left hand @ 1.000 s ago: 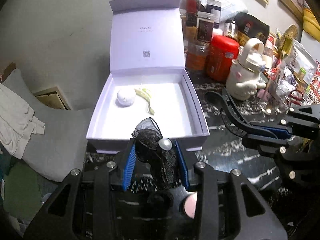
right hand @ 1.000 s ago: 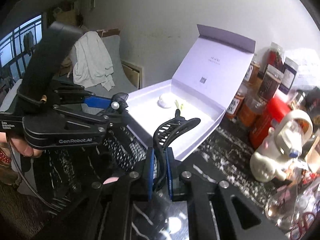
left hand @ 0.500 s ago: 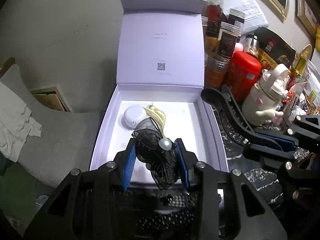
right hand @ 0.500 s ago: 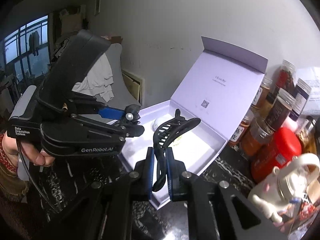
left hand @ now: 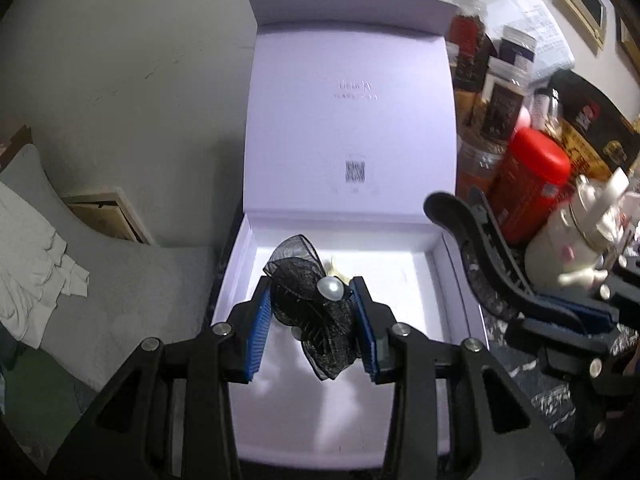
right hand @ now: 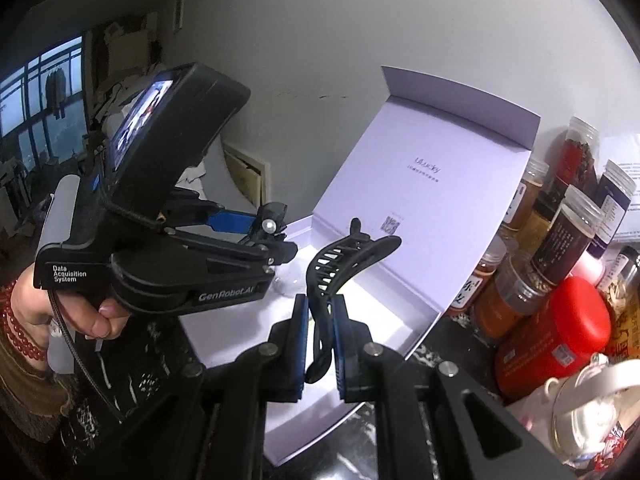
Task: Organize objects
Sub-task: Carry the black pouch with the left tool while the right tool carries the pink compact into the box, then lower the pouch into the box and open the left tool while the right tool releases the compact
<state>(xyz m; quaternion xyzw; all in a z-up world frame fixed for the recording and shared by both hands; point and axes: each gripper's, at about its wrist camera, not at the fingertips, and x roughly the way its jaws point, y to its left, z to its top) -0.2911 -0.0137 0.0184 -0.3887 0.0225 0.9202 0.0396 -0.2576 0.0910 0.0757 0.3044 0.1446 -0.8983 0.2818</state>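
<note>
A pale lilac gift box (left hand: 448, 264) stands open on the dark marble table, its lid (left hand: 348, 120) upright at the back. My left gripper (left hand: 312, 312) is shut on a black mesh hair bow with a pearl (left hand: 308, 304), held over the box's white inside. A yellowish clip (left hand: 334, 270) peeks out behind the bow. My right gripper (right hand: 322, 324) is shut on a black claw hair clip (right hand: 340, 260), held over the box's (right hand: 408, 328) near edge. That clip (left hand: 476, 248) juts in from the right in the left wrist view. The left gripper (right hand: 276, 236) shows at left in the right wrist view.
Spice jars (right hand: 568, 232), a red canister (right hand: 560, 328) and a white teapot (right hand: 584, 408) crowd the table right of the box. A person's hand (right hand: 92, 312) with a red bead bracelet holds the left gripper. A grey cushion (left hand: 120, 280) with white cloth lies left of the table.
Both grippers have moved forward toward the box. The bow, earlier in front of the box's near wall, now hangs over its inside and hides the white round object there. The claw clip has come closer to the box.
</note>
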